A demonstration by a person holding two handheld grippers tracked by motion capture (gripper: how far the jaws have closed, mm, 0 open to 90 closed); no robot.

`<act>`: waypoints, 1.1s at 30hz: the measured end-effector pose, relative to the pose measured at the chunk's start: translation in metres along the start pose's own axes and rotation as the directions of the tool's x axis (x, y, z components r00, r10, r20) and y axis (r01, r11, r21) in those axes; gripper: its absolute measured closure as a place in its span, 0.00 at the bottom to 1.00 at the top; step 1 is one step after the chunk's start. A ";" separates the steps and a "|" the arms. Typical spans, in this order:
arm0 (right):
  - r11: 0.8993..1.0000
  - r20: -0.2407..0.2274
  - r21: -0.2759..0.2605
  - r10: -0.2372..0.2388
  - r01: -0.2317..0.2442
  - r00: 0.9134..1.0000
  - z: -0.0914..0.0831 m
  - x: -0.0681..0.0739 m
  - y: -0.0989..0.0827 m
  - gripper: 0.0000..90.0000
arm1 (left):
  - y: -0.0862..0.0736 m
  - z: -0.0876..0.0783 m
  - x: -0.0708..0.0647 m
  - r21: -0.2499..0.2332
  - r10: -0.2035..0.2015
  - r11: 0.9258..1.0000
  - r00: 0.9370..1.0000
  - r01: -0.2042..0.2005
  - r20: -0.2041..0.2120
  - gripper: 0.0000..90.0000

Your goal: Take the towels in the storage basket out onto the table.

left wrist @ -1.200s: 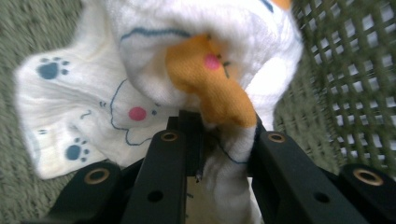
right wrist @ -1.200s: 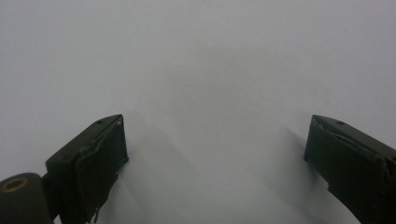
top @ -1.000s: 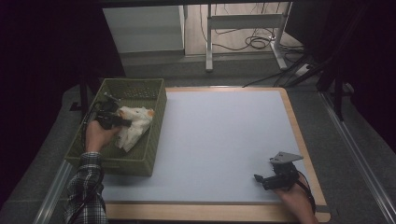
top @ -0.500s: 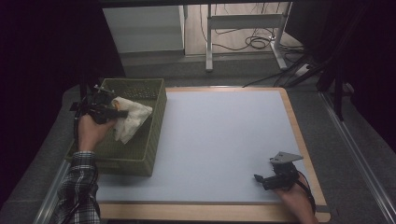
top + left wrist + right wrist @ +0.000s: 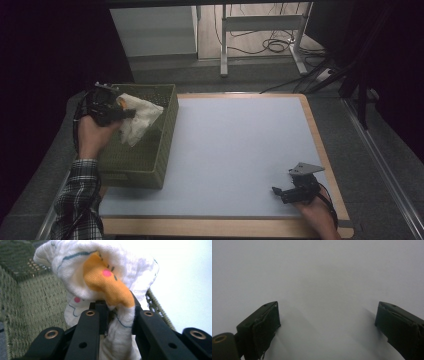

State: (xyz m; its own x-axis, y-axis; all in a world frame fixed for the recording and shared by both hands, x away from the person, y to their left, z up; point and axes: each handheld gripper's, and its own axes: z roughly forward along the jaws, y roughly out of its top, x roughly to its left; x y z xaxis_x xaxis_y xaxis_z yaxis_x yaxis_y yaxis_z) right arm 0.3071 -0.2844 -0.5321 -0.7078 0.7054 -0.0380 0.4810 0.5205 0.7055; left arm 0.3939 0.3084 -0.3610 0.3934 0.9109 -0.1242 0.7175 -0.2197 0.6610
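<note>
A white cloth (image 5: 140,120) with an orange patch (image 5: 110,286) and thin blue lines hangs from my left gripper (image 5: 127,114), which is shut on it above the green woven basket (image 5: 165,135) at the table's left. In the left gripper view the black jaws pinch the cloth (image 5: 120,322) between them, with the basket wall (image 5: 32,305) behind. My right gripper (image 5: 280,192) rests low on the pale blue mat (image 5: 235,150) near the front right corner. Its jaws stand wide apart in the right gripper view, my right gripper (image 5: 327,322) holding nothing over bare mat.
The mat lies on a wood-rimmed table (image 5: 320,145). Beyond the far edge stand a white cabinet (image 5: 155,30), metal desk legs (image 5: 260,30) and floor cables (image 5: 272,47). Dark surroundings flank both sides.
My left gripper has risen out of the basket with the cloth, which now dangles above the basket's rim. The right gripper has stayed where it was.
</note>
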 end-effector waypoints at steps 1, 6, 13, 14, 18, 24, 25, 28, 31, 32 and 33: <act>1.000 0.000 0.000 0.000 0.000 1.000 0.000 0.000 0.000 0.07 | 0.001 -0.002 -0.001 -0.003 0.006 1.000 1.000 -0.006 -0.002 0.87; 1.000 0.000 0.000 0.000 0.000 1.000 0.000 0.000 0.000 0.07 | 0.008 -0.010 -0.007 -0.017 0.017 1.000 1.000 -0.017 -0.005 0.87; 1.000 0.000 0.000 0.000 0.000 1.000 0.000 0.000 0.000 0.07 | 0.020 -0.017 -0.020 -0.030 0.044 0.999 0.999 -0.044 0.008 0.87; 1.000 0.000 0.000 0.000 0.000 1.000 0.000 0.000 0.000 0.07 | 0.022 -0.017 -0.022 -0.030 0.049 0.998 0.999 -0.049 0.010 0.87; 1.000 0.000 0.000 0.001 -0.001 1.000 0.000 0.000 0.000 0.07 | 0.030 -0.018 -0.033 -0.026 0.077 0.997 0.997 -0.077 0.010 0.87; 1.000 0.000 0.000 0.001 -0.001 1.000 0.000 0.000 0.000 0.07 | 0.044 -0.019 -0.052 0.005 0.130 0.992 0.992 -0.130 0.005 0.87; 1.000 -0.001 0.000 0.001 -0.001 1.000 0.000 0.000 0.000 0.07 | 0.046 -0.019 -0.055 0.007 0.138 0.990 0.990 -0.138 0.002 0.87; 1.000 -0.001 0.000 0.000 0.000 1.000 0.000 0.000 0.000 0.07 | 0.054 -0.021 -0.064 0.017 0.161 0.987 0.987 -0.161 0.001 0.87; 1.000 0.000 0.000 0.001 -0.001 1.000 0.000 0.000 0.000 0.07 | 0.061 -0.023 -0.073 0.027 0.183 0.983 0.983 -0.183 -0.002 0.87; 1.000 -0.001 0.001 0.000 0.000 1.000 0.000 0.000 0.000 0.07 | 0.063 -0.023 -0.077 0.031 0.189 0.982 0.982 -0.188 -0.002 0.87; 1.000 -0.001 0.001 0.000 0.000 1.000 0.000 0.000 0.000 0.07 | 0.066 -0.023 -0.080 0.034 0.195 0.980 0.981 -0.195 -0.002 0.87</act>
State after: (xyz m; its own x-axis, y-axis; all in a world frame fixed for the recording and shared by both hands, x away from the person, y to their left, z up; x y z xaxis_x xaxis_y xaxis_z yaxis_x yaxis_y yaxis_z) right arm 0.3071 -0.2845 -0.5319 -0.7082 0.7050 -0.0377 0.4815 0.5214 0.7045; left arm 0.3963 0.2294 -0.2907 0.5243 0.8515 0.0086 0.6466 -0.4046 0.6467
